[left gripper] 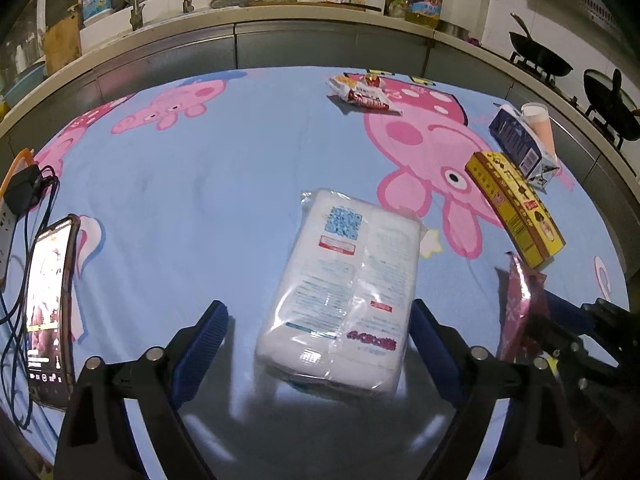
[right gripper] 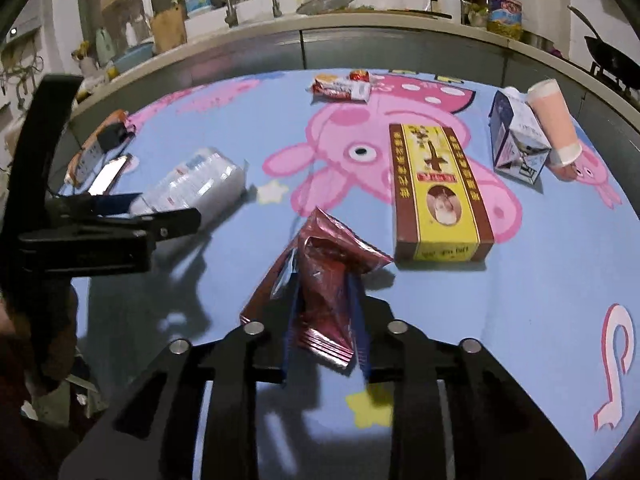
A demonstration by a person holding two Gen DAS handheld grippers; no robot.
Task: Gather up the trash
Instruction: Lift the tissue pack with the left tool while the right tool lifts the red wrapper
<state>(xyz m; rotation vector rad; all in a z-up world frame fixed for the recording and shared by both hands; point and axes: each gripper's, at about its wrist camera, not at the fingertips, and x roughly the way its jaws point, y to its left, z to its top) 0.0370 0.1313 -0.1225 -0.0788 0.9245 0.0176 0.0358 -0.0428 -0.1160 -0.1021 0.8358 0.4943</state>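
My left gripper [left gripper: 320, 320] is open, its blue pads on either side of a white plastic tissue pack [left gripper: 344, 292] lying on the blue cartoon cloth. The pads stand apart from the pack. The pack also shows in the right wrist view [right gripper: 200, 186], with the left gripper [right gripper: 160, 212] beside it. My right gripper [right gripper: 324, 292] is shut on a crumpled dark-red foil wrapper [right gripper: 324, 276], held above the cloth. The wrapper shows in the left wrist view [left gripper: 520, 304] at the right. A red-and-white snack wrapper [left gripper: 362, 94] lies at the far side.
A yellow-brown box [right gripper: 438, 192], a dark blue carton [right gripper: 516, 140] and a pink cup [right gripper: 554, 128] lie to the right. A phone [left gripper: 50, 312], a power strip [left gripper: 6, 216] and cables sit at the left edge. A kitchen counter with sink and woks stands behind.
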